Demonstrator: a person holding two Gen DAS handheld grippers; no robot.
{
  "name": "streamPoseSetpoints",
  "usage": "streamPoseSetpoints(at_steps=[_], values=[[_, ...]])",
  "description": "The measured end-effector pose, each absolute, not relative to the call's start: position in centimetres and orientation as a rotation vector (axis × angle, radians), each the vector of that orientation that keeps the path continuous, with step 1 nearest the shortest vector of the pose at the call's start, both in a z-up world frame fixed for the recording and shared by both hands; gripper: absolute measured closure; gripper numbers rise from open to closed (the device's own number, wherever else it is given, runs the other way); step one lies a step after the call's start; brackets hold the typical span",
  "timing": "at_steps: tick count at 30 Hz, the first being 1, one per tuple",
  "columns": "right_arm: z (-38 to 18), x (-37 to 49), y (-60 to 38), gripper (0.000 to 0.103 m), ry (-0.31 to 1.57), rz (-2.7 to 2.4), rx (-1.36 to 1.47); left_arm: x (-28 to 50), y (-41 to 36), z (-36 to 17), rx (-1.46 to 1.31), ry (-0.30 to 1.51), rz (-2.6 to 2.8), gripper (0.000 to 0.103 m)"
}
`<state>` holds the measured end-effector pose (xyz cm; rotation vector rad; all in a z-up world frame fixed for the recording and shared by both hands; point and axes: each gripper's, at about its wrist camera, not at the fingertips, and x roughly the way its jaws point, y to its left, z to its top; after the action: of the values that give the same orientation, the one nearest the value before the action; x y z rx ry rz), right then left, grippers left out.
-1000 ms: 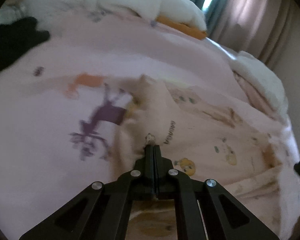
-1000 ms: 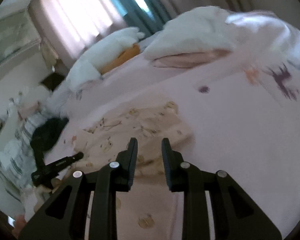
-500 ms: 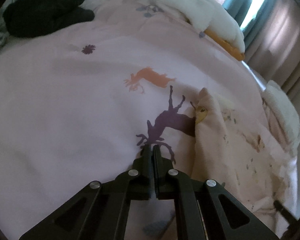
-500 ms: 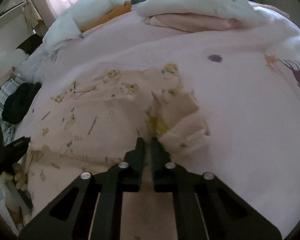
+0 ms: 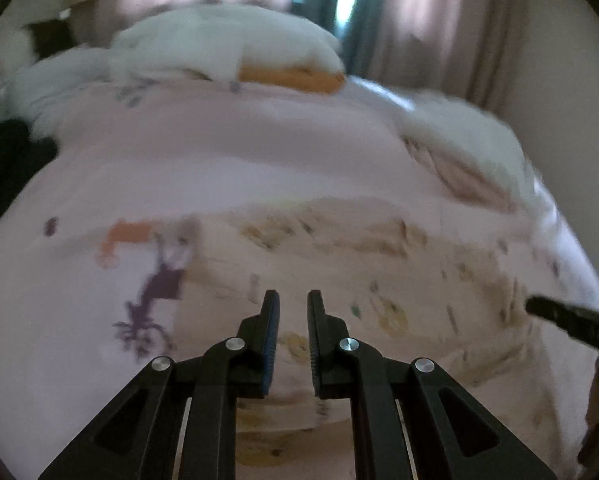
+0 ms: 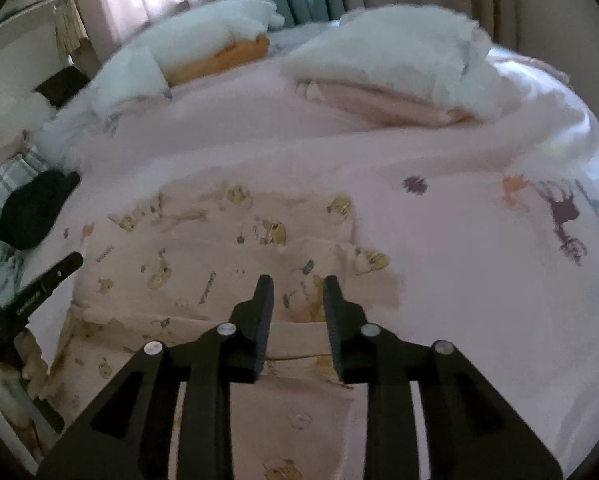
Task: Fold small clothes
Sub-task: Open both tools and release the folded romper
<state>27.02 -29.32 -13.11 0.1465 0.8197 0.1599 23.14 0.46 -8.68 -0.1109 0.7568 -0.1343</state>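
Observation:
A small peach garment with yellow cartoon prints (image 6: 219,264) lies flat on the pink bedspread (image 6: 439,248), its right part folded over. It also shows blurred in the left wrist view (image 5: 359,260). My left gripper (image 5: 293,300) is open and empty above the garment's left part. My right gripper (image 6: 297,284) is open and empty above the garment's folded right edge. Each gripper shows at the edge of the other's view: the right one (image 5: 567,320), the left one (image 6: 39,292).
White pillows with an orange cushion (image 6: 227,56) lie at the head of the bed. A folded white and pink blanket (image 6: 399,80) lies at the right. A black garment (image 6: 31,212) lies at the left edge. Curtains hang behind.
Both grippers were shut half a second ago and are open now. The right one has let go of the garment's folded corner. The garment lies flatter.

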Motion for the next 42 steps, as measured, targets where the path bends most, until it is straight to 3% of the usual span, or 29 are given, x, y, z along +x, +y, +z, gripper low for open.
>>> streamPoseSetpoints(at_steps=[3,7,10,14,16,17,18,19,21,24,25,26,28,33,38,42], values=[[-15.2,27.6,-28.4,0.078,0.860,0.179,0.148,24.4,0.8,-12.2,-0.064,0.891,-0.096,0.094],[-17.5,27.4,-28.3,0.086,0.862,0.160,0.105,24.0,5.0,-12.7,-0.280,0.900,-0.132,0.097],[-17.5,27.1,-28.7,0.089,0.864,0.161,0.110,23.0,4.7,-12.3,-0.201,0.884,-0.118,0.097],[-17.7,26.4,-30.5,0.102,0.897,0.140,0.205,21.7,4.5,-11.7,-0.124,0.878,-0.078,0.097],[-17.4,25.5,-31.4,0.102,0.911,0.142,0.243,21.1,4.9,-10.9,-0.117,0.874,-0.035,0.097],[-17.1,24.8,-31.7,0.084,0.921,0.136,0.242,20.6,4.6,-10.3,-0.094,0.860,-0.005,0.097],[-16.9,24.3,-31.6,0.074,0.938,0.109,0.221,20.0,4.3,-9.9,-0.071,0.847,0.016,0.097],[-16.5,23.5,-31.7,0.062,0.952,0.074,0.186,19.0,4.3,-9.2,-0.049,0.835,0.028,0.090],[-15.5,21.8,-32.1,0.059,0.945,0.049,0.141,16.8,4.4,-7.8,-0.021,0.812,0.030,0.081],[-13.7,19.3,-32.7,0.055,0.923,0.073,0.206,14.7,6.0,-6.2,-0.125,0.840,-0.051,0.053],[-13.1,18.2,-32.7,0.046,0.919,0.094,0.230,14.0,6.7,-5.8,-0.168,0.857,-0.082,0.044],[-12.7,17.2,-32.5,0.034,0.923,0.119,0.242,13.1,7.4,-5.5,-0.207,0.877,-0.108,0.041],[-12.1,14.8,-31.9,0.024,0.929,0.158,0.264,11.1,8.6,-5.3,-0.246,0.902,-0.122,0.036],[-13.9,9.6,-31.0,0.023,1.000,0.239,0.346,6.9,9.6,-7.3,-0.232,1.023,-0.146,0.036],[-17.4,4.7,-31.9,0.023,1.059,0.254,0.465,3.9,12.1,-10.5,-0.474,1.149,-0.222,0.036],[-18.4,1.7,-33.0,0.023,1.043,0.247,0.560,1.3,12.2,-10.8,-0.503,1.137,-0.242,0.036]])
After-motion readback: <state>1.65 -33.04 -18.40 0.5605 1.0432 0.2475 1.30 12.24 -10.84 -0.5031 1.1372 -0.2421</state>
